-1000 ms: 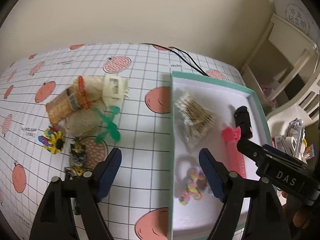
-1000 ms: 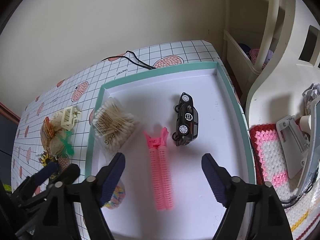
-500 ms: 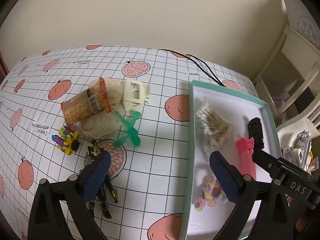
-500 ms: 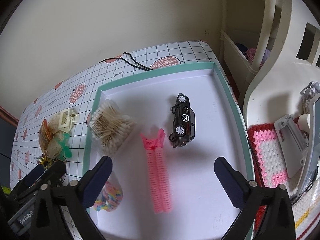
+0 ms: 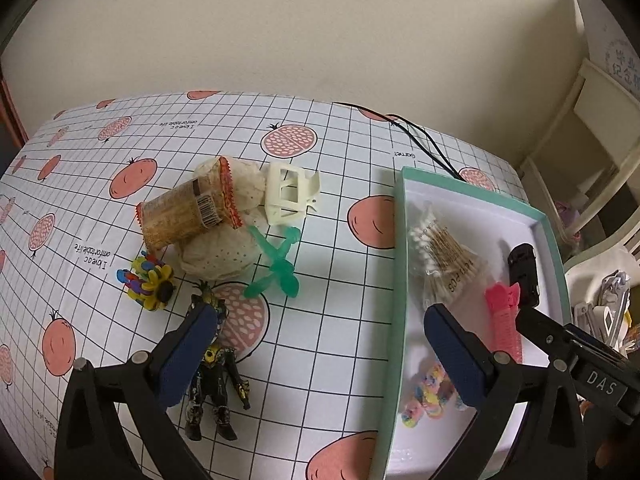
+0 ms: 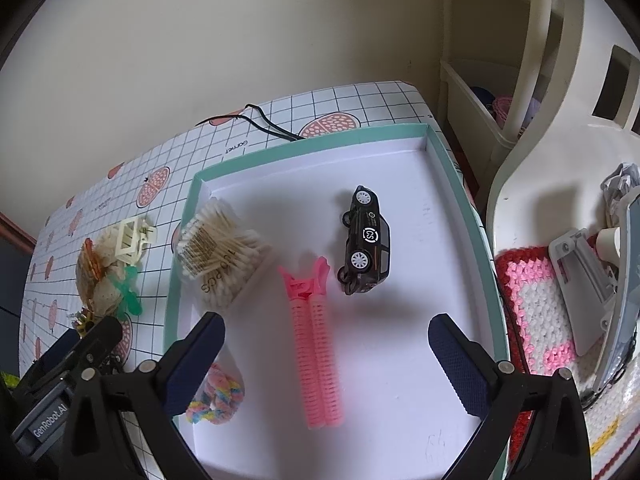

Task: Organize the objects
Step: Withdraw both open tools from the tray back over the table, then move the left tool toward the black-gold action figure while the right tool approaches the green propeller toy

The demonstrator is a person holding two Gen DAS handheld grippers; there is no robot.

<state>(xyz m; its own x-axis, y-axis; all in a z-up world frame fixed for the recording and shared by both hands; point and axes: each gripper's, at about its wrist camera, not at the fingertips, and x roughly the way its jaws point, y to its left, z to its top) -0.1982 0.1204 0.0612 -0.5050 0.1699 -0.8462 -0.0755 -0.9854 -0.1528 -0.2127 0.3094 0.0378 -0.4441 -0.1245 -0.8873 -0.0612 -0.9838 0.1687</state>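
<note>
Gridded tablecloth [image 5: 328,332] w/ pink fruit print, black cable [image 5: 424,140] trailing off far edge to beige wall [image 5: 280,32]. Cream shelf unit [image 6: 516,92] at right; red/pink/white crochet mat [image 6: 540,308] beside, grey clip-like item on it

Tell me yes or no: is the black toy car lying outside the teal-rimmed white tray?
No, the black toy car rests on its side inside the teal-rimmed white tray, to the right of the pink hair roller clip.
</note>
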